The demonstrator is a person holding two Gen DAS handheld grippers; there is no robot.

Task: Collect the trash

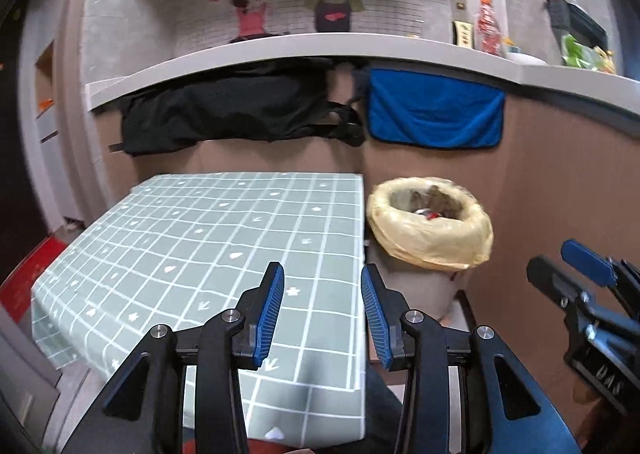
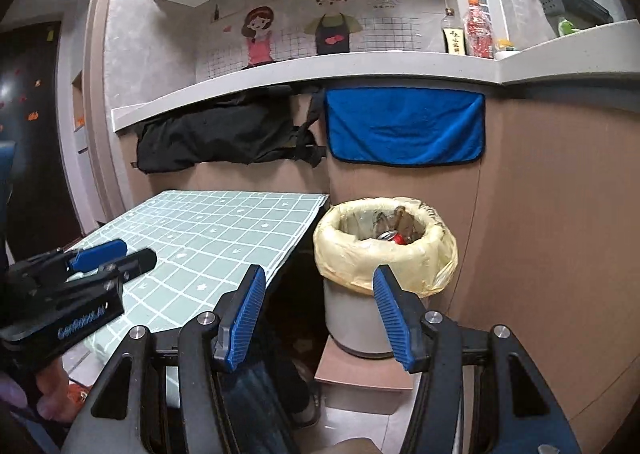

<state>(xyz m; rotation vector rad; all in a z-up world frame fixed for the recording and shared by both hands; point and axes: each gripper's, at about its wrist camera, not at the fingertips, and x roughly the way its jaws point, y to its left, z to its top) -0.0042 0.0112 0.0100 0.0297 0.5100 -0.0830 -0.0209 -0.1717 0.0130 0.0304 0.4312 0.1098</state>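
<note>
A grey trash bin (image 1: 416, 290) with a yellow bag liner (image 1: 430, 242) stands right of the table; it also shows in the right wrist view (image 2: 352, 318). Crumpled trash and a can (image 2: 394, 232) lie inside it. My left gripper (image 1: 323, 314) is open and empty above the table's right front part. My right gripper (image 2: 318, 318) is open and empty, held in front of the bin, below its rim. Each gripper shows in the other's view: the right one (image 1: 576, 274) and the left one (image 2: 112, 254).
A table with a green checked cloth (image 1: 208, 254) stands against a brown counter front. A black bag (image 1: 224, 110) and a blue towel (image 1: 434, 106) hang under a white counter top (image 1: 280, 50). Bottles (image 2: 476, 30) stand on it. The bin rests on a low pink block (image 2: 360, 370).
</note>
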